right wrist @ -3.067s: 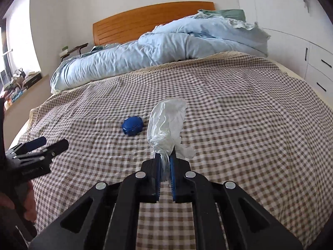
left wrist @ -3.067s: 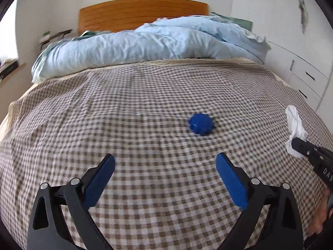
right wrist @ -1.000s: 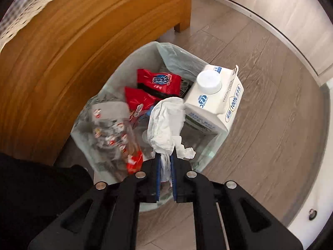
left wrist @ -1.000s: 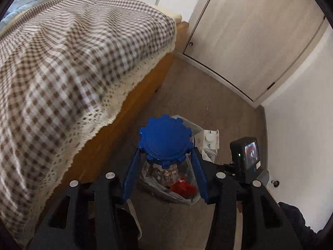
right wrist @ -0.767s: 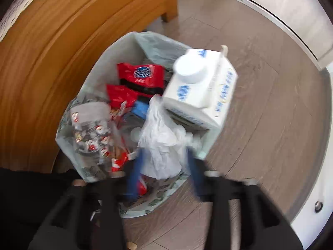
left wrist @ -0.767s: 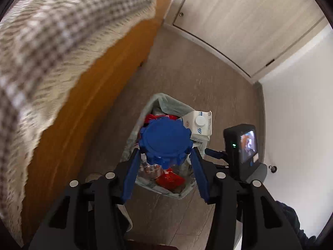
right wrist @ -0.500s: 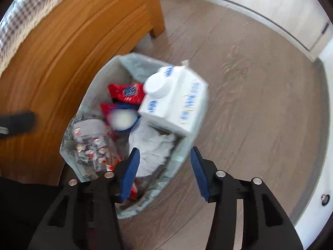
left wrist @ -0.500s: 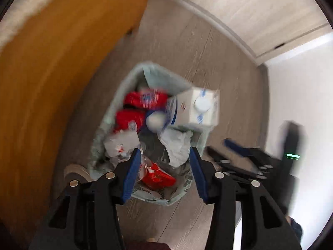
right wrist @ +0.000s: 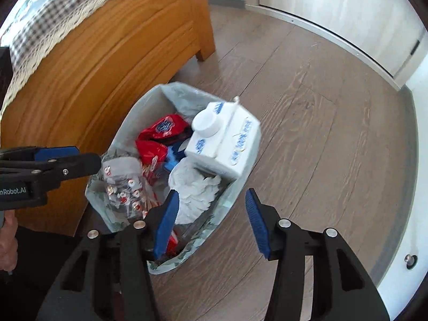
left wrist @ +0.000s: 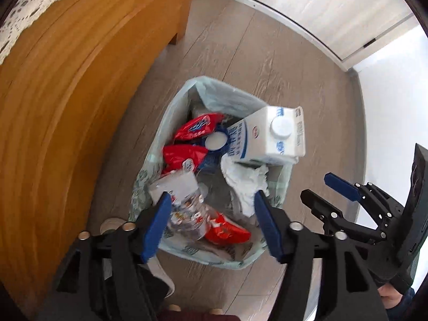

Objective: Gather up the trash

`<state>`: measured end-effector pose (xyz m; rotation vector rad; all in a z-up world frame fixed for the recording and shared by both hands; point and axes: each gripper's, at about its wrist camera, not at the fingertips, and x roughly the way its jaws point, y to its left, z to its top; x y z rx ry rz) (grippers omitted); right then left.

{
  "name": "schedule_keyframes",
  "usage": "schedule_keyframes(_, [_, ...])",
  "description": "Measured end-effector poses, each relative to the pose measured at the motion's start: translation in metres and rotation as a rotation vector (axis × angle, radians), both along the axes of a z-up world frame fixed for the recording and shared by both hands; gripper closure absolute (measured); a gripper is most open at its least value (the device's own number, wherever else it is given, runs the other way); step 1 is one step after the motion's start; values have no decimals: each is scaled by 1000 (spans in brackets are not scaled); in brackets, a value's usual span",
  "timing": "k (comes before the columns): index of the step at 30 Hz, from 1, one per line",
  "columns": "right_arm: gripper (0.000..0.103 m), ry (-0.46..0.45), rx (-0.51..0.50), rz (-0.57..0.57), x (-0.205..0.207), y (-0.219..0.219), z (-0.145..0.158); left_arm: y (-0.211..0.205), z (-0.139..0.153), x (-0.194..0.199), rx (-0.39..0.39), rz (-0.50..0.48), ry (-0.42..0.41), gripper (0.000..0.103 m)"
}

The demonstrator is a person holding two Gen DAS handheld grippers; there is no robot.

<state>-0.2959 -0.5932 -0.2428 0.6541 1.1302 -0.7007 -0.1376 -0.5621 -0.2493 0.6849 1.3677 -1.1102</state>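
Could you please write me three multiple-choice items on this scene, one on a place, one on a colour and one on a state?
1. Where does the trash bag stand?
A. on the bed
B. on the floor beside the wooden bed frame
C. inside a cupboard

2. What colour is the cap of the milk carton?
A. white
B. red
C. green

3. How are the left gripper and right gripper?
A. both open and empty
B. both shut on trash
C. only the left shut

Key: 1 B, the bag sits on floorboards against the frame; 2 A, the round cap is white; 3 A, both pairs of fingers stand apart, holding nothing.
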Motion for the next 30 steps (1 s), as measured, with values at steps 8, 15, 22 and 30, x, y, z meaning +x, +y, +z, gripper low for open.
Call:
schedule_keyframes(8, [45,54,-33,-16,3,3,5,8,5,9,-10,6,-96,17])
schedule_keyframes(15, [40,100,-93,-47,5,3,22,14,28,4,-98,-29,-165,10])
schedule_keyframes(22, [34,78,-211,-47,12,6,66,24,69,11,-225,18,-213,8])
schedule_keyframes(30, [31,15,-390,-5,40,15,131,76,164,32,-501,141,-364,8])
